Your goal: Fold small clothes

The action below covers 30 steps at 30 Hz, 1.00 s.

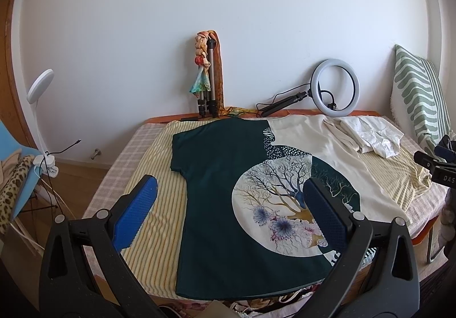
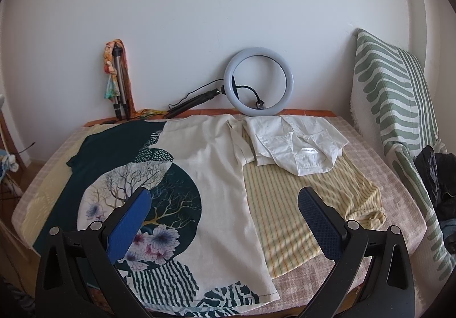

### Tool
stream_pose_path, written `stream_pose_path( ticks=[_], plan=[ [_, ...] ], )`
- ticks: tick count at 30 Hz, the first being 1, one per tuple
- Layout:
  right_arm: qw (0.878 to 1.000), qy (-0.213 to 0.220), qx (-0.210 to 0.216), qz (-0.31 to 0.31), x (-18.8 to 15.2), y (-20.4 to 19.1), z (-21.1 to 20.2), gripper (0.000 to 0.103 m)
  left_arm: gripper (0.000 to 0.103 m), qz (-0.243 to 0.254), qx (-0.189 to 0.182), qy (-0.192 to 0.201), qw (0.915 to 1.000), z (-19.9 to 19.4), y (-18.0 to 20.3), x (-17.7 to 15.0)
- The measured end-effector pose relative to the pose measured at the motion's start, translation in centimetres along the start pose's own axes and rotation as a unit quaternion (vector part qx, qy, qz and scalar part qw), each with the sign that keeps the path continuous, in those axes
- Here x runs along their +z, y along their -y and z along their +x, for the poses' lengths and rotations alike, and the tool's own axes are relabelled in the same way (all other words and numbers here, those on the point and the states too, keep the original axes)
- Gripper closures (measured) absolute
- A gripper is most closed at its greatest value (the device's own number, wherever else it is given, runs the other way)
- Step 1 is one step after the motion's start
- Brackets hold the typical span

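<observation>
A dark green and cream T-shirt (image 2: 216, 175) with a round tree-and-flower print was laid out flat, spread across the striped yellow sheet (image 2: 299, 204) on the bed. A small white shirt (image 2: 296, 147) was left crumpled and loosely folded near the far edge, just beside the T-shirt's cream sleeve, collar label showing.

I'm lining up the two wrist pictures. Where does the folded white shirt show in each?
Left wrist: the folded white shirt lies far right on the bed, below the ring light.
Right wrist: the same shirt lies just right of centre, directly below the ring light.
Shared landmark: the ring light leaning against the wall.
</observation>
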State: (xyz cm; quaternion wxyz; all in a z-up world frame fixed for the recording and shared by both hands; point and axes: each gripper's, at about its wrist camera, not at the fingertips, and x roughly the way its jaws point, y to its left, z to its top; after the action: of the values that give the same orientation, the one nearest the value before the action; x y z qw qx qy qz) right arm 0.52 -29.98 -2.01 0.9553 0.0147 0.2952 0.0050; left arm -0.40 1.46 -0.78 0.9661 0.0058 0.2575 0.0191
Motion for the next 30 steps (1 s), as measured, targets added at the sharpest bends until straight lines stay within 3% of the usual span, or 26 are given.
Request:
stream_pose_path(
  ticks=[30],
  plan=[
    [1.000,0.004,-0.005,-0.022,0.7,-2.8,0.7,0.001,0.000,-0.012,0.020,-0.021,0.9995,0.9,-2.3,-0.7]
  ],
)
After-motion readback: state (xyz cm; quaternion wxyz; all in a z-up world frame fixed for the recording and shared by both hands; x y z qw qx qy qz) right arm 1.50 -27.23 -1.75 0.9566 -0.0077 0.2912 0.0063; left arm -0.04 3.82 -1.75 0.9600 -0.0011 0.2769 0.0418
